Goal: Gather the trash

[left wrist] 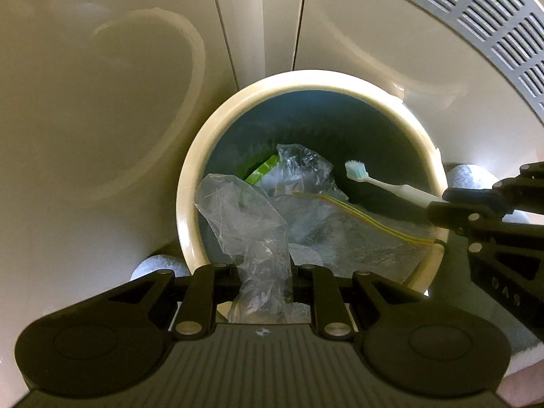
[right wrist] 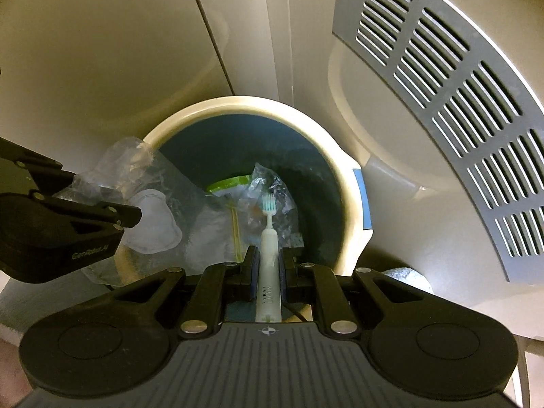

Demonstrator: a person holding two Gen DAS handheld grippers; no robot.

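Observation:
A round cream bin point(left wrist: 190, 183) with a dark inside stands below both grippers; it also shows in the right wrist view point(right wrist: 343, 170). Inside lie a zip bag point(left wrist: 343, 224), crumpled clear plastic point(left wrist: 302, 163) and a green wrapper point(left wrist: 261, 171). My left gripper point(left wrist: 263, 272) is shut on a clear plastic bag point(left wrist: 244, 214) that hangs over the bin's near rim. My right gripper point(right wrist: 268, 258) is shut on the handle of a white toothbrush point(right wrist: 268, 224), bristles pointing over the bin. The right gripper shows in the left wrist view point(left wrist: 472, 207) at the bin's right rim.
Cream cabinet panels point(left wrist: 265, 17) rise behind the bin. A grey slotted vent panel point(right wrist: 452, 78) curves along the right. A pale rounded object point(right wrist: 408, 278) lies by the bin's right side, and another point(left wrist: 153, 268) lies at its left.

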